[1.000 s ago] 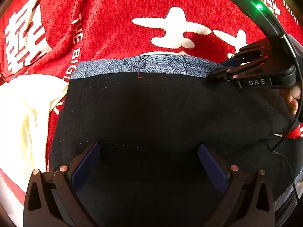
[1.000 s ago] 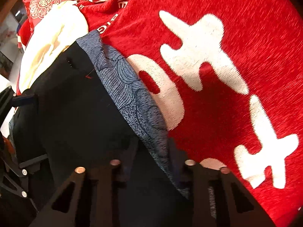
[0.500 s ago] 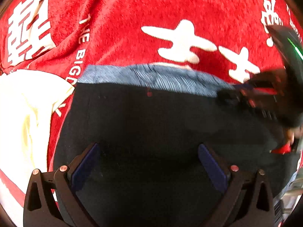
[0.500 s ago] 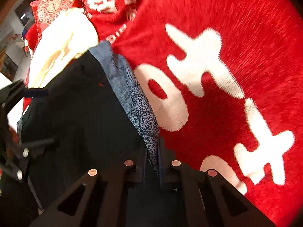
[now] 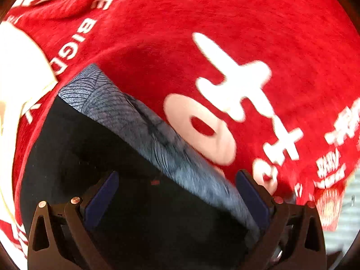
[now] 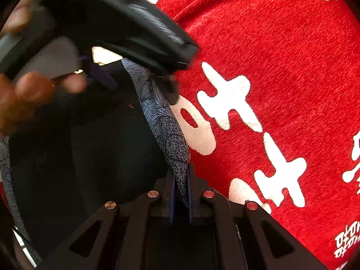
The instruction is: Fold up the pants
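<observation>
- While the right gripper [image 6: 181, 193] pinches the patterned grey-blue band [image 6: 166, 130] of the black pants [image 6: 90, 148], its fingers sit nearly together with the fabric sandwiched between the pads; judged a corner hold at the waistband, so that edge can be lifted and carried over for a fold.
- Left gripper [image 5: 177, 200] is spread wide, pads either side of the same band [image 5: 139, 121], nothing held. Judged to be lining up for the matching grab further along the edge; two holds would keep the hem straight.
- Seen from the right wrist, the left gripper [image 6: 135, 76] hangs just above the band, with the person's hand [image 6: 27, 92] on its handle.
- Pants lie flat on a red blanket [image 5: 247, 22] with white lettering; band edge faces the lettering, black cloth runs back under both grippers.
- Cream cloth [image 5: 20, 72] lies at the blanket's left side, beside the pants.
- Containers: none in view.
- Both views motion-blurred; the blanket's edges are not visible.
</observation>
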`<state>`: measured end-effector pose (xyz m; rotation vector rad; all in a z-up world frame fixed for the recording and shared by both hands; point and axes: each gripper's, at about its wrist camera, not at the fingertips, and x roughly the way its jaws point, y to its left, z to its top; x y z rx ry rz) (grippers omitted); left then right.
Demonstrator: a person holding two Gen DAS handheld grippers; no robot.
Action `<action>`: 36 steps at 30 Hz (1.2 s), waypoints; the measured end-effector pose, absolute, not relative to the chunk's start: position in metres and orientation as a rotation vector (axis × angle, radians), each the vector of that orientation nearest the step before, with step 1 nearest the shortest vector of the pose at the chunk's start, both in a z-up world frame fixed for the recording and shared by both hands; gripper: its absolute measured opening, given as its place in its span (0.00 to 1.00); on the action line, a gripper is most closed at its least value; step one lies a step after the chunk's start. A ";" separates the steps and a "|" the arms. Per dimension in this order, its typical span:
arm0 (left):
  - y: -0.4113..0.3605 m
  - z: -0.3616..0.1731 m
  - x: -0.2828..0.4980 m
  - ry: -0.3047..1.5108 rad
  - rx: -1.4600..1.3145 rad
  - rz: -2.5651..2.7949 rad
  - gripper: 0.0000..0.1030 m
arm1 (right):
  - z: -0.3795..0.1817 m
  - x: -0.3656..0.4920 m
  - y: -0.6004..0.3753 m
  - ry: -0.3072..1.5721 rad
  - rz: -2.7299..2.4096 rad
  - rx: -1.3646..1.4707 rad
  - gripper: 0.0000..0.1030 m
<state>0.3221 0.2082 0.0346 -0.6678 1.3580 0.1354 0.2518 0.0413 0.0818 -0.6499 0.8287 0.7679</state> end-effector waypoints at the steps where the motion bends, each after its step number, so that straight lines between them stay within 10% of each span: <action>1: 0.207 0.032 0.326 1.366 -0.671 0.172 1.00 | 0.083 0.252 0.041 0.826 0.769 -0.647 0.10; 3: 0.203 0.026 0.330 1.383 -0.658 0.232 0.98 | 0.081 0.253 0.045 0.827 0.773 -0.647 0.10; 7: 0.192 0.012 0.335 1.424 -0.607 0.350 0.33 | 0.079 0.250 0.044 0.828 0.776 -0.644 0.10; 10: 0.195 0.014 0.330 1.398 -0.643 0.358 0.15 | 0.081 0.248 0.042 0.820 0.778 -0.623 0.10; 36: 0.194 0.135 0.067 0.919 -0.595 0.152 0.10 | 0.151 0.096 0.009 0.623 0.739 -0.584 0.10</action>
